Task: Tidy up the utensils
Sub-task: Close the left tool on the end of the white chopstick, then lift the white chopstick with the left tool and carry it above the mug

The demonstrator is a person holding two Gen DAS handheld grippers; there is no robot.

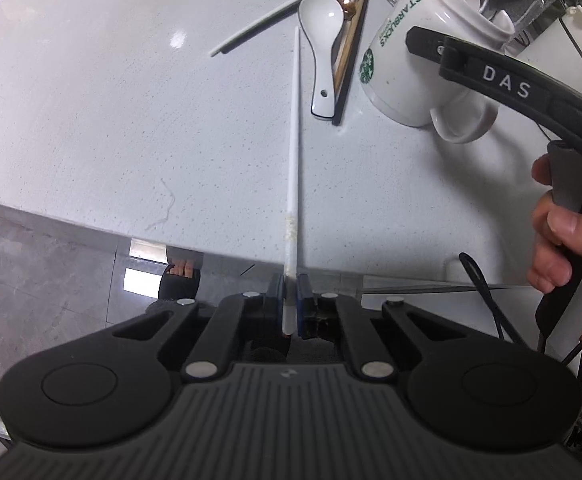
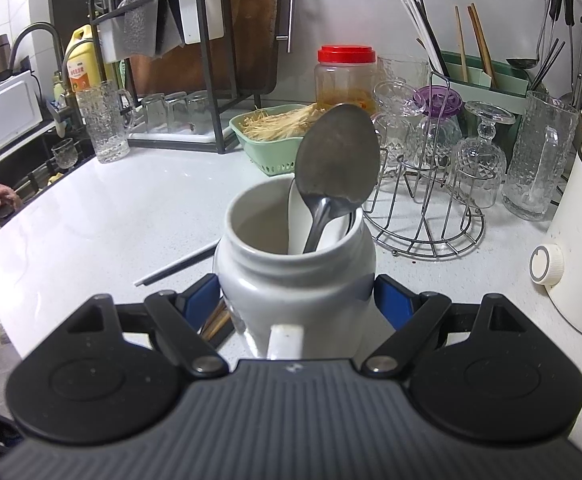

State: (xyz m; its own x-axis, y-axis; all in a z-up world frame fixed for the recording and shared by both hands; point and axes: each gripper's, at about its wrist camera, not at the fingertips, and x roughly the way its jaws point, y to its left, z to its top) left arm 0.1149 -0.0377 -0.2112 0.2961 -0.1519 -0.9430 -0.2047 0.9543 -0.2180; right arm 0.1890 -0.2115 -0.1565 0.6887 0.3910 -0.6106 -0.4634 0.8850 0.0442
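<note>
the pale speckled surface [image 1: 111,120] carries everything, with the cluttered glassware and racks pushed to the back so the front stays free for sorting. on it the white mug [image 2: 291,280] serves as the holder: the right gripper [image 2: 297,300] has its blue fingers [image 2: 391,300] pressed to either side of the mug's body, seemingly to steady and tilt it so its mouth faces the incoming pieces. a metal spoon [image 2: 337,160] and a white one already lean inside it. just beside the mug lie the unsorted ones: a white ceramic spoon [image 1: 323,40] over dark and wooden chopsticks [image 1: 349,52], and another white chopstick pair [image 1: 275,12] angled off to the left. the left gripper [image 1: 290,300] is closed tight on the thick end of a single white chopstick [image 1: 295,120], which points out over the surface toward that pile; i'd judge it goes into the mug next.
</note>
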